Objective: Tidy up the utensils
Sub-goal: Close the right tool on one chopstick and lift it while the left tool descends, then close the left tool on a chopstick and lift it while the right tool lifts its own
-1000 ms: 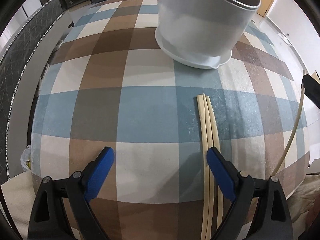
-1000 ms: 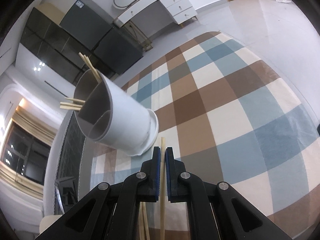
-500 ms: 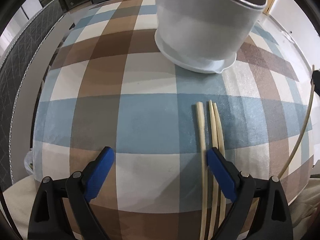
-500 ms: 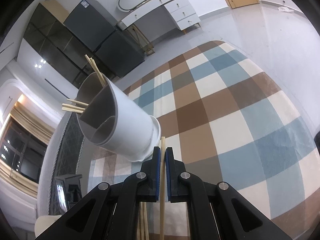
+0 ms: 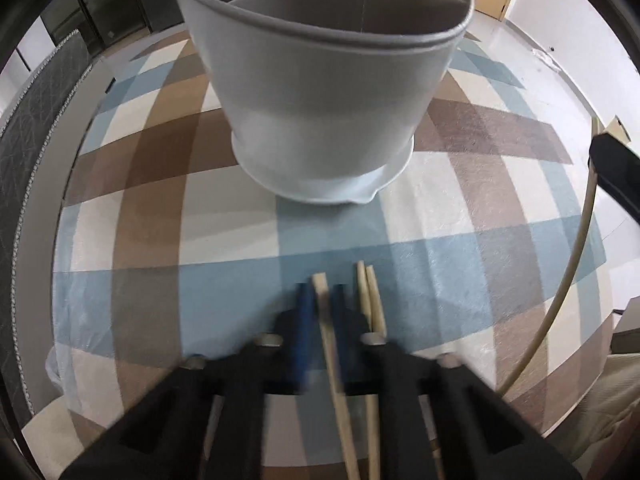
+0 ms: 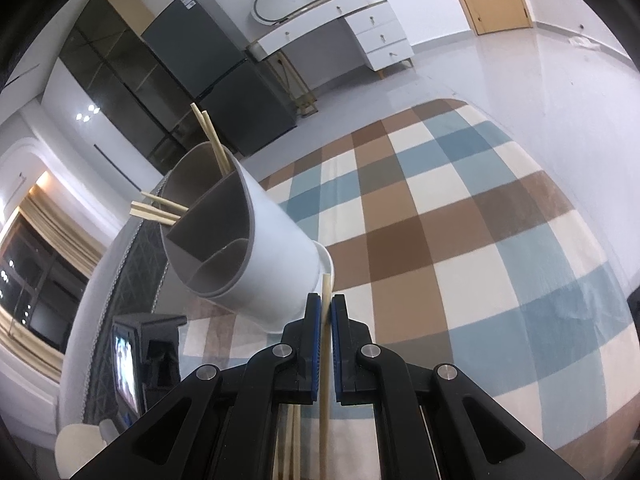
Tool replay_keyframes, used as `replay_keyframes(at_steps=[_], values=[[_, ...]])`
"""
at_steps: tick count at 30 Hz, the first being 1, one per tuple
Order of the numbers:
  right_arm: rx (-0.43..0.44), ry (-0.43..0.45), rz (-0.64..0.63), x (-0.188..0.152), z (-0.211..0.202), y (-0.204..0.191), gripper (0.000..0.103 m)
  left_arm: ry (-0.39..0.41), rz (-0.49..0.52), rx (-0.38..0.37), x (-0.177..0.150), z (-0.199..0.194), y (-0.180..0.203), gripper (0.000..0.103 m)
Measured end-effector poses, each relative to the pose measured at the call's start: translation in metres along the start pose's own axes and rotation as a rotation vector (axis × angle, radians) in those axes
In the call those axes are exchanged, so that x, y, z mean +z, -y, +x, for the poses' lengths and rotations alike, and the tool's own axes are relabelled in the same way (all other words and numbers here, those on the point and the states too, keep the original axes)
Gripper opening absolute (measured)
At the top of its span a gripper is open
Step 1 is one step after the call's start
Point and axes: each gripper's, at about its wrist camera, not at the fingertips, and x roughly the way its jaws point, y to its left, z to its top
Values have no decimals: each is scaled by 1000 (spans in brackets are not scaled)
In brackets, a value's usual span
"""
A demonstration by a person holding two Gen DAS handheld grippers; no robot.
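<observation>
A white utensil holder (image 5: 320,120) with grey dividers stands on the checked tablecloth (image 5: 160,240). In the left wrist view my left gripper (image 5: 320,296) points down just in front of it, its jaws closing, the blue pads pressed on one bamboo chopstick (image 5: 334,360). Two more chopsticks (image 5: 370,300) lie on the cloth just to its right. My right gripper (image 6: 326,308) is shut on another chopstick (image 6: 326,286), held above the table near the holder (image 6: 260,272). Several chopsticks (image 6: 212,136) stand in the holder's far compartments.
A grey padded chair back (image 5: 24,140) runs along the table's left edge. My right gripper's black body (image 5: 612,172) and its chopstick sit at the right of the left wrist view. Beyond the table are a dark fridge (image 6: 208,68) and a white dresser (image 6: 360,28).
My left gripper slid right over the leftmost chopstick and closed on it, from wide open to shut. The holder looms closer in its view. The right gripper kept its grip and barely moved.
</observation>
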Motion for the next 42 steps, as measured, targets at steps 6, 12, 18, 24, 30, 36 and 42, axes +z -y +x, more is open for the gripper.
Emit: replay_keyframes(at_steps=[6, 12, 18, 24, 30, 36, 42], values=[[-18, 13, -13, 2, -1, 2, 4, 88, -93, -102, 11, -18, -17, 2], [-2, 69, -73, -3, -21, -12, 4, 374, -119, -159, 2, -85, -26, 2], [16, 115, -142, -13, -45, -29, 4, 488, -115, -156, -20, -121, -29, 2], [31, 157, -170, -22, -65, -39, 4, 446, -60, -89, -27, -127, -22, 2], [33, 184, -172, -26, -78, -40, 4, 436, -38, -46, -34, -135, -22, 2], [42, 207, -163, -28, -89, -40, 4, 453, -29, -48, -41, -154, -19, 2], [54, 235, -170, -29, -102, -44, 4, 453, 1, -59, -38, -169, -13, 2]])
